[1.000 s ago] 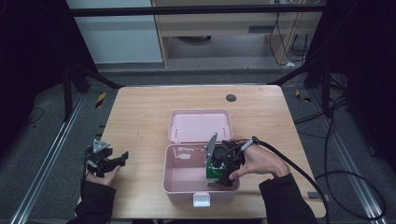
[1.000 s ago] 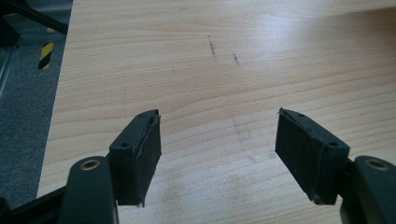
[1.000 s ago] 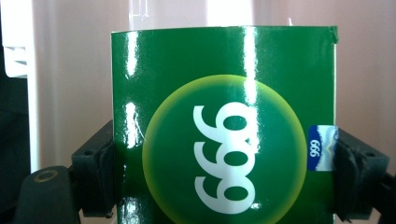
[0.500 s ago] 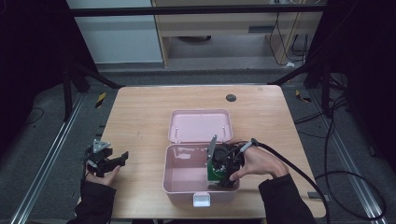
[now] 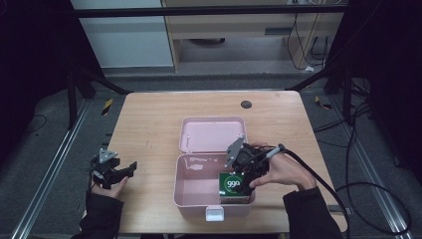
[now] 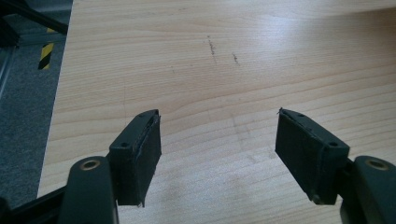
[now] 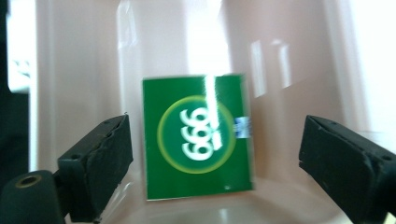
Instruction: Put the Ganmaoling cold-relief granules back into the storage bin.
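My right claw [image 7: 212,154] had just been opening, its jaws apart and clear of the green packet [image 7: 200,137], which stood inside the open pink box [image 5: 191,186]. My left claw [image 6: 219,154] hung released over the bare counter [image 6: 210,70].

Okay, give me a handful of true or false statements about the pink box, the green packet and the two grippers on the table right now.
1. The pink box has its lid open. True.
2. The green packet lies on the table outside the box. False: it is inside the box.
3. The right gripper clamps the packet. False: its jaws have just been opening and stand clear of the packet.
4. The left gripper is open over bare wood. True.
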The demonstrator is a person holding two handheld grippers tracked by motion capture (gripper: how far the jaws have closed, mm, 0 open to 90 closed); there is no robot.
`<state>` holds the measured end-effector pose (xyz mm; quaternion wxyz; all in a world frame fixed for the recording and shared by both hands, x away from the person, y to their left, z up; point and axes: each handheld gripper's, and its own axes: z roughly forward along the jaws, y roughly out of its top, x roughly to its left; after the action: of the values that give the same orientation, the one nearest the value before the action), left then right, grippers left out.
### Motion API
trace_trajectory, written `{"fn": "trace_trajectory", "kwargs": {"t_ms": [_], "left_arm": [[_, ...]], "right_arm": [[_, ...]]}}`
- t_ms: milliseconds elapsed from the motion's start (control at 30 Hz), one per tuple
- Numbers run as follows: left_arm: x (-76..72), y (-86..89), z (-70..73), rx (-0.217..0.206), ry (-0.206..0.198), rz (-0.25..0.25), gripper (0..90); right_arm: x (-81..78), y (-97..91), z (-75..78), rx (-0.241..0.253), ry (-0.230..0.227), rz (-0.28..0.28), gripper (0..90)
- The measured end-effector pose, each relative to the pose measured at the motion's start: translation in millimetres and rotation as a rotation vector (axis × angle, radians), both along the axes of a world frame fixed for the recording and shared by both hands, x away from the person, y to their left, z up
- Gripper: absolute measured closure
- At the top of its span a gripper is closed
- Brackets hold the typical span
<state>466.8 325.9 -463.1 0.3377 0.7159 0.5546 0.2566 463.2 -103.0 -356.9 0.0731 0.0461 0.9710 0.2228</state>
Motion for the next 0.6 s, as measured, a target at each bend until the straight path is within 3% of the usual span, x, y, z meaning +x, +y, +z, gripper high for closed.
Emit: {"fn": "trace_trajectory", "kwargs": {"t_ms": [33,133,167,200,233,400,433,467,600], "left_arm": [[-0.1,0.3,0.0,-0.001,0.000,0.001,30.9],[-0.2,-0.2,0.0,0.000,0.000,0.000,31.4],[-0.2,-0.2,0.0,0.000,0.000,0.000,31.7],[-0.2,-0.8,0.0,0.000,0.000,-0.002,31.9],[-0.2,-1.0,0.0,0.001,0.000,-0.002,32.1],[-0.3,-1.5,-0.2,0.001,0.002,-0.004,33.0],[-0.3,-1.5,-0.2,0.001,0.002,-0.004,33.3],[-0.4,-1.7,-0.2,0.002,0.002,-0.005,33.5],[-0.4,-2.2,-0.2,0.003,0.004,-0.005,34.3]], "right_arm": [[-1.9,-11.6,11.3,0.067,-0.045,-0.045,9.3],[-2.5,-30.0,22.5,0.172,-0.069,-0.124,9.5],[-2.5,-30.0,22.5,0.172,-0.069,-0.124,9.5],[-2.9,-44.4,26.7,0.233,-0.110,-0.188,7.9],[-3.1,-51.3,27.6,0.263,-0.127,-0.230,6.4],[-4.1,-82.1,21.5,0.370,-0.170,-0.409,4.0],[-4.1,-82.1,21.5,0.370,-0.170,-0.409,4.0],[-5.0,-94.1,15.4,0.419,-0.180,-0.467,3.8],[-6.6,-111.0,3.9,0.487,-0.197,-0.587,3.8]]}}
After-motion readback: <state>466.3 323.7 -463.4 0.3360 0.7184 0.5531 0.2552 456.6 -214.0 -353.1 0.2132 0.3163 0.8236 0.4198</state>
